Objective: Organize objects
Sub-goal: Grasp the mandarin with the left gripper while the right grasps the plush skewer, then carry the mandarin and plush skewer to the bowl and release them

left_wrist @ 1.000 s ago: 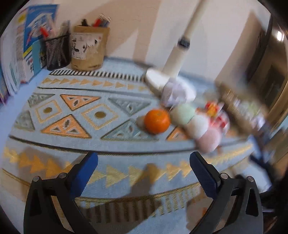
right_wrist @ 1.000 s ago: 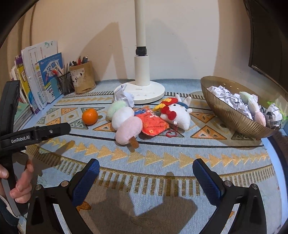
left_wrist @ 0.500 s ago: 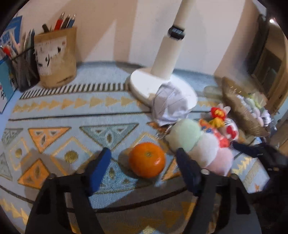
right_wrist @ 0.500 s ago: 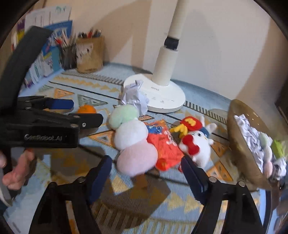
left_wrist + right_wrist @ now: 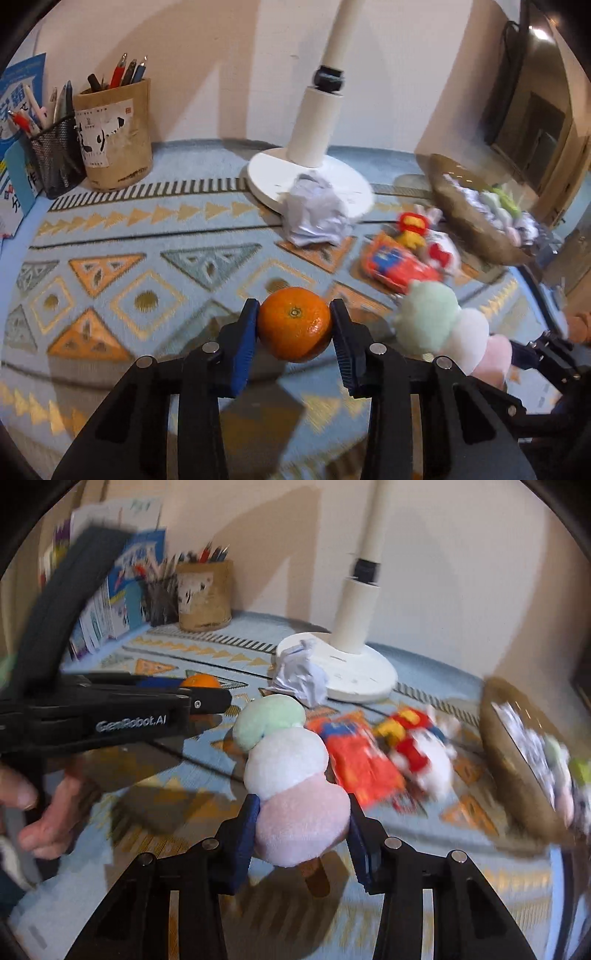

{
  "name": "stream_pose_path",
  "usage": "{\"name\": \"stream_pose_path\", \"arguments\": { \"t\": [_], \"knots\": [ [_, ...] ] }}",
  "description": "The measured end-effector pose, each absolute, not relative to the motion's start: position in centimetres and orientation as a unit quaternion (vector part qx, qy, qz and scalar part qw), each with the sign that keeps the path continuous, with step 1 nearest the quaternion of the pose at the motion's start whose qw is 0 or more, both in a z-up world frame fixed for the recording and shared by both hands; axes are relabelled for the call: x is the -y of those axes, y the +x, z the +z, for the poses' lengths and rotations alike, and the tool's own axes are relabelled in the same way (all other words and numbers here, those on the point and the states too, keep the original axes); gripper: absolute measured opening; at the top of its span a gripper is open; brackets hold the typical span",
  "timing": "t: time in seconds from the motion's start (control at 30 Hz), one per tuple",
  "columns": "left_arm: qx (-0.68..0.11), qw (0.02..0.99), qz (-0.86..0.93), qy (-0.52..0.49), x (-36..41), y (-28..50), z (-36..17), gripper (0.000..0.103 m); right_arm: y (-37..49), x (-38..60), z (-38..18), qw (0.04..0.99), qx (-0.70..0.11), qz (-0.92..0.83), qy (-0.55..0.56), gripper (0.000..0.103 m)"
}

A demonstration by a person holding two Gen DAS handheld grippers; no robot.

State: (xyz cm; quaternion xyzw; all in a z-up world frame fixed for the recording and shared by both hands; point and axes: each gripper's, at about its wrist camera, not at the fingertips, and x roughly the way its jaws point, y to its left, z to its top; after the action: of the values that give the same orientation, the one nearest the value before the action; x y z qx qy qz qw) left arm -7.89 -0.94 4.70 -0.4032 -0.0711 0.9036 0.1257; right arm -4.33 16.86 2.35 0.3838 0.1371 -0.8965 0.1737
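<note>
My left gripper (image 5: 294,325) is shut on an orange (image 5: 294,324), both blue pads pressed against its sides, just above the patterned mat (image 5: 147,258). My right gripper (image 5: 303,823) is shut on the pink end ball of a plush dango skewer (image 5: 291,771) with green, white and pink balls and a brown stick. The plush also shows at the right of the left wrist view (image 5: 443,325). The left gripper's arm and the orange (image 5: 201,681) show in the right wrist view.
A crumpled paper ball (image 5: 317,214) lies against a white lamp base (image 5: 310,177). An orange packet (image 5: 362,760) and a white plush toy (image 5: 424,753) lie beside a gold bowl (image 5: 517,760) full of items. Pen holders (image 5: 114,136) and books stand at the back left.
Both grippers moved forward and closed: the left onto the orange, the right onto the plush's pink ball. The orange now sits a little apart from the plush.
</note>
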Motion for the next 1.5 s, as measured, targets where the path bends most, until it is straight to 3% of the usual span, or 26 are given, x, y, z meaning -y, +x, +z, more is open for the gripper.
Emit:
{"name": "stream_pose_path", "arguments": {
  "t": [0.13, 0.27, 0.37, 0.5, 0.57, 0.63, 0.7, 0.9, 0.97, 1.0, 1.07, 1.27, 1.5],
  "knots": [
    [0.117, 0.084, 0.905, -0.401, 0.5, -3.8, 5.5, 0.035, -1.6, -20.9, 2.9, 0.15, -0.058, -0.893, 0.421, 0.045],
    [0.147, 0.104, 0.911, -0.37, 0.1, -1.4, 4.6, 0.035, 0.4, -24.8, 2.7, 0.143, 0.046, -0.887, 0.437, 0.045],
    [0.128, 0.112, 0.919, -0.354, -0.3, -0.8, 4.1, 0.035, 1.6, -25.6, 2.3, 0.153, 0.082, -0.879, 0.445, 0.047],
    [0.111, 0.109, 0.921, -0.357, -0.9, -1.0, 3.9, 0.035, 2.7, -24.7, 1.2, 0.167, 0.054, -0.857, 0.485, 0.066],
    [0.104, 0.11, 0.923, -0.353, -1.1, -0.7, 4.0, 0.035, 3.5, -24.8, 1.7, 0.165, 0.037, -0.868, 0.467, 0.07],
    [0.098, 0.113, 0.924, -0.351, -1.3, -0.5, 4.1, 0.035, 3.9, -24.5, 2.2, 0.154, 0.009, -0.883, 0.444, 0.088],
    [0.094, 0.114, 0.926, -0.347, -1.4, -0.3, 4.2, 0.035, 3.6, -24.1, 2.5, 0.143, -0.017, -0.893, 0.427, 0.091],
    [0.099, 0.112, 0.925, -0.35, -1.4, -0.4, 4.0, 0.035, 1.6, -21.6, 0.9, 0.126, -0.091, -0.892, 0.425, 0.089],
    [0.098, 0.111, 0.925, -0.351, -1.4, -0.4, 3.9, 0.035, 1.0, -21.1, 0.3, 0.109, -0.101, -0.892, 0.426, 0.077],
    [0.097, 0.111, 0.925, -0.351, -1.4, -0.4, 3.9, 0.035, 0.7, -21.2, 0.0, 0.107, -0.101, -0.89, 0.431, 0.063],
    [0.094, 0.11, 0.928, -0.344, -1.5, -0.2, 4.1, 0.035, 0.2, -21.6, -0.2, 0.118, -0.087, -0.885, 0.442, 0.049],
    [0.116, 0.131, 0.925, -0.337, -1.8, 0.0, 5.9, 0.035, 0.7, -24.1, 1.3, 0.15, -0.014, -0.879, 0.452, 0.047],
    [0.092, 0.205, 0.93, -0.291, -7.4, -4.7, 13.5, 0.035, -2.2, -33.2, 9.4, 0.152, 0.089, -0.906, 0.385, 0.047]
  ]
}}
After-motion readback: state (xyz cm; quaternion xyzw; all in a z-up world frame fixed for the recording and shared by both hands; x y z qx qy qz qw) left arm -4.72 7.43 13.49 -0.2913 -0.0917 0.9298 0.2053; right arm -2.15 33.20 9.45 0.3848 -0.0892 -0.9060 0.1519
